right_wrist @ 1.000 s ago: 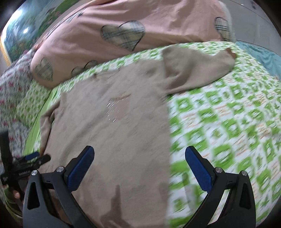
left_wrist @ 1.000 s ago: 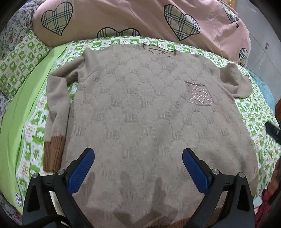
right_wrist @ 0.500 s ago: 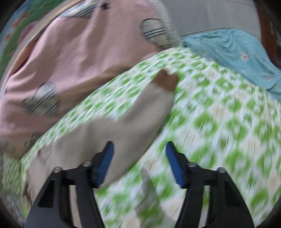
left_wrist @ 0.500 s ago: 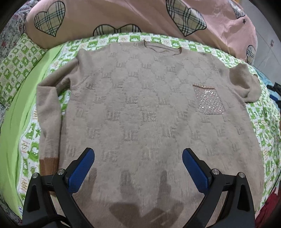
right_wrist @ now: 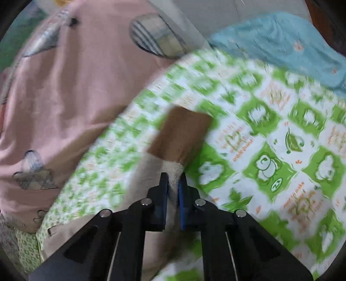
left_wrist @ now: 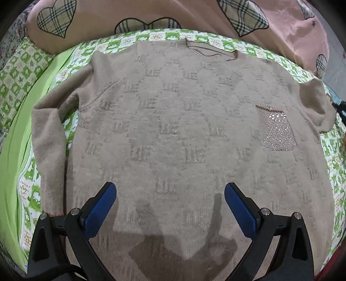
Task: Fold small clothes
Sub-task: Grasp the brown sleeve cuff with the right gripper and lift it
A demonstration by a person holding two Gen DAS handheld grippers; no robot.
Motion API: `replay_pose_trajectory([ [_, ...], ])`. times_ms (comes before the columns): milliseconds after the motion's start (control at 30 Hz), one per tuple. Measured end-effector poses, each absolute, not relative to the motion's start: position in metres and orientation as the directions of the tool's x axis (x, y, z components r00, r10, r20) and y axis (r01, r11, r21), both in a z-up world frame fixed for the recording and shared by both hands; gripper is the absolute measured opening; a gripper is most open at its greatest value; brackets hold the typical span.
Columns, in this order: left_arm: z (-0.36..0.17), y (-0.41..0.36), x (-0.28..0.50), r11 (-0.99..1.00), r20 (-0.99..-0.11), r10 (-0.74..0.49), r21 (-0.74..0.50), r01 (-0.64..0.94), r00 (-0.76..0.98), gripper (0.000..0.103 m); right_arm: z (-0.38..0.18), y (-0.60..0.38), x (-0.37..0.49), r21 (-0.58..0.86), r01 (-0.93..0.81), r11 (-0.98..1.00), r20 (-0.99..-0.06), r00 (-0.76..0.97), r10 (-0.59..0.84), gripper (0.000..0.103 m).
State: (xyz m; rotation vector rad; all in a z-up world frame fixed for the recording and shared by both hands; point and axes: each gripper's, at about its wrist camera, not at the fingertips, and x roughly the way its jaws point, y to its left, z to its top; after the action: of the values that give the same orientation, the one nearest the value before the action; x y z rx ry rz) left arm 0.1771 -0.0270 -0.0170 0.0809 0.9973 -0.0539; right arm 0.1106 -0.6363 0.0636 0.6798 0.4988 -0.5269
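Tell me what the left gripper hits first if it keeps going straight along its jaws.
Most likely the body of the beige sweater: the left gripper, jaws open and empty, points down at its lower middle, with nothing between them and the knit. The gap to it is hard to judge.

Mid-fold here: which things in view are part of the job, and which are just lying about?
In the job:
- sweater, spread flat on the bed
- its sleeve, brown cuff ahead of the pads
- right gripper, just closed on the sleeve
- left gripper, open over the sweater

Lying about:
- pink quilt
- green sheet
- blue cloth
- pillow
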Motion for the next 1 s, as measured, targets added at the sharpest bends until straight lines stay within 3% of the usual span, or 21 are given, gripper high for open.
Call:
replay_pose_trajectory([
  [233, -0.020, -0.026, 0.166, 0.994, -0.848, -0.090, -0.042, 0.104, 0.521, 0.100, 0.113, -0.524, 0.111, 0.509, 0.321, 0.799, -0.457, 0.887, -0.065, 0.008],
  [367, -0.017, -0.014, 0.155, 0.991, -0.839, -0.127, -0.087, 0.099, 0.529, 0.100, 0.116, -0.422, 0.149, 0.595, 0.088, 0.799, -0.403, 0.893, 0.201, 0.008],
  [500, -0.010, 0.008, 0.148, 0.982, -0.827, -0.187, -0.154, 0.105, 0.531, 0.100, 0.082, -0.328, 0.208, 0.711, -0.058, 0.701, -0.368, 0.818, 0.441, 0.006],
  [733, -0.003, 0.051, 0.144, 0.961, -0.796, -0.274, -0.252, 0.115, 0.540, 0.100, 0.023, -0.204, 0.287, 0.752, -0.114, 0.649, -0.425, 0.669, 0.610, 0.005],
  [933, -0.015, 0.063, 0.170, 0.928, -0.791, -0.360, -0.359, 0.101, 0.494, 0.100, 0.001, -0.173, 0.294, 0.654, -0.076, 0.753, -0.591, 0.569, 0.571, 0.005],
  [1000, -0.020, 0.060, 0.188, 0.907, -0.783, -0.405, -0.409, 0.099, 0.473, 0.100, 0.006, -0.173, 0.286, 0.621, -0.086, 0.779, -0.605, 0.580, 0.546, 0.005],
])
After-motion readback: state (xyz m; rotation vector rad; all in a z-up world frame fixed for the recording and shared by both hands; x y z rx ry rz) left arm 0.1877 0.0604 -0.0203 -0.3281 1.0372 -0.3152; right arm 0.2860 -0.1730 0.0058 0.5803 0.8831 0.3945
